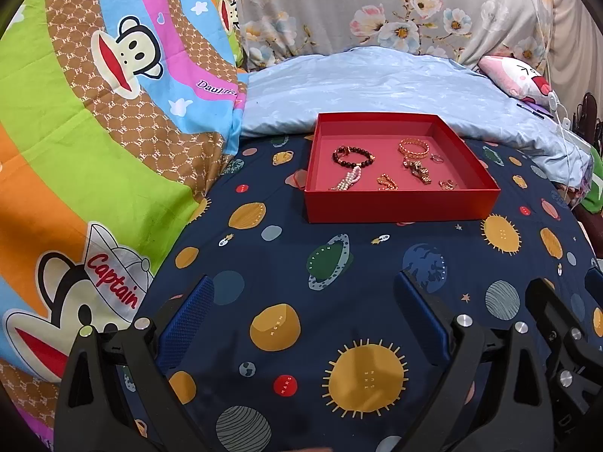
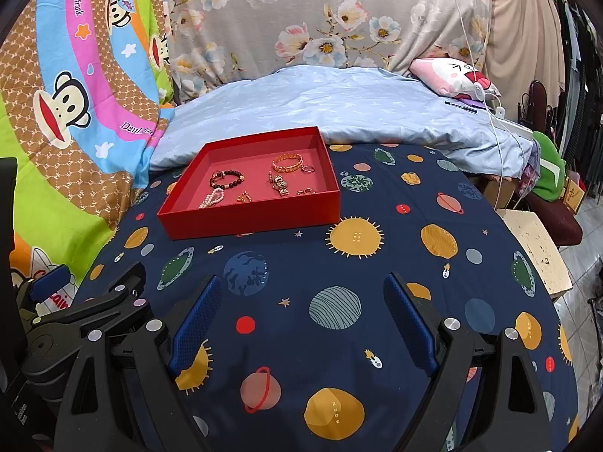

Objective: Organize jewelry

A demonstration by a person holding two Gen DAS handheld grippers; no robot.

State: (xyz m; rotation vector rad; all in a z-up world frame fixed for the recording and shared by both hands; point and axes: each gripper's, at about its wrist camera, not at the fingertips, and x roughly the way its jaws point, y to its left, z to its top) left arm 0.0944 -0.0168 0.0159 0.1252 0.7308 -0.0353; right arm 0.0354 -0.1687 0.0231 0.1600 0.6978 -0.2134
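Observation:
A shallow red box (image 1: 399, 207) (image 2: 248, 222) lies on the planet-print bedsheet, ahead of both grippers. Inside it lie a dark bead bracelet (image 1: 350, 156) (image 2: 228, 179), a white pearl strand (image 1: 348, 180) (image 2: 213, 199), a gold bangle (image 1: 413, 147) (image 2: 287, 163), a gold watch (image 1: 418, 170) (image 2: 280, 184) and a few small rings and gold pieces. My left gripper (image 1: 305, 290) hovers over the sheet short of the box, open and empty. My right gripper (image 2: 301, 286) stands open too, nothing between its blue pads, to the right of the left one (image 2: 90, 286).
A pale blue pillow (image 1: 377, 83) (image 2: 320, 94) lies just behind the box. A colourful cartoon-monkey quilt (image 1: 94, 132) rises on the left. A pink plush (image 2: 452, 75) and white cables sit at the back right. The bed's right edge drops to a stool (image 2: 535, 245) and tiled floor.

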